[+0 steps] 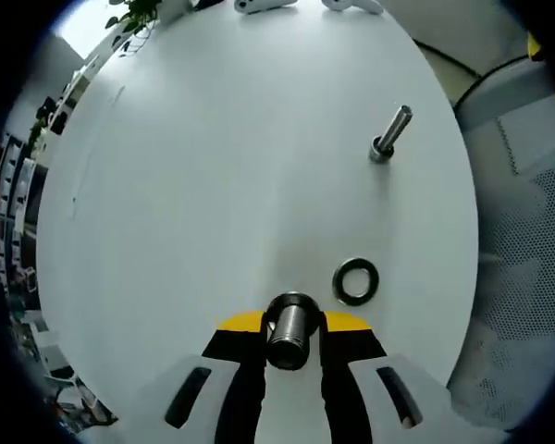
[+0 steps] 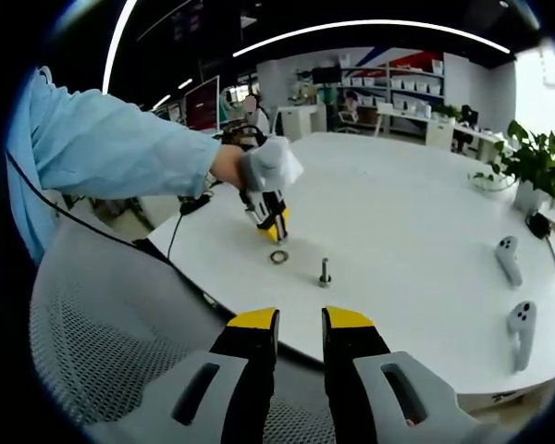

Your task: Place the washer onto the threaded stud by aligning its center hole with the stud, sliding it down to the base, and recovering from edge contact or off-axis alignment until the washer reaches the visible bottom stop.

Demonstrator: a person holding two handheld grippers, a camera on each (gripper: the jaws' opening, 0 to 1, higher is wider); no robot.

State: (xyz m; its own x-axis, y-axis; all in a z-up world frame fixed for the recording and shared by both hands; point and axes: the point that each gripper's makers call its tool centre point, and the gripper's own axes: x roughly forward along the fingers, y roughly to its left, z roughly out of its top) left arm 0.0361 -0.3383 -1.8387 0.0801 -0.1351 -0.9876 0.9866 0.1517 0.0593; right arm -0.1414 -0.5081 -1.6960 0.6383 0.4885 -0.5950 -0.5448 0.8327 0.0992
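A dark metal washer (image 1: pixel 356 280) lies flat on the white table (image 1: pixel 213 185), just right of my left gripper's tips. The left gripper (image 1: pixel 292 326) is shut on a short metal cylinder (image 1: pixel 290 331) that points back at the camera. The threaded stud (image 1: pixel 389 135) stands upright farther off, near the table's right edge. In the right gripper view a gloved hand holds the left gripper (image 2: pixel 273 220) low over the table, beside the washer (image 2: pixel 278 256) and the stud (image 2: pixel 325 271). My right gripper (image 2: pixel 301 326) hovers off the table's edge, its jaws a narrow gap apart with nothing between them.
A grey mesh chair (image 2: pixel 102 342) sits below the right gripper, and the chair (image 1: pixel 527 277) borders the table's edge. Two white controllers (image 2: pixel 507 259) (image 2: pixel 521 324) lie at the right. A potted plant (image 2: pixel 536 166) stands beyond them. A black cable (image 2: pixel 171 245) hangs off the table.
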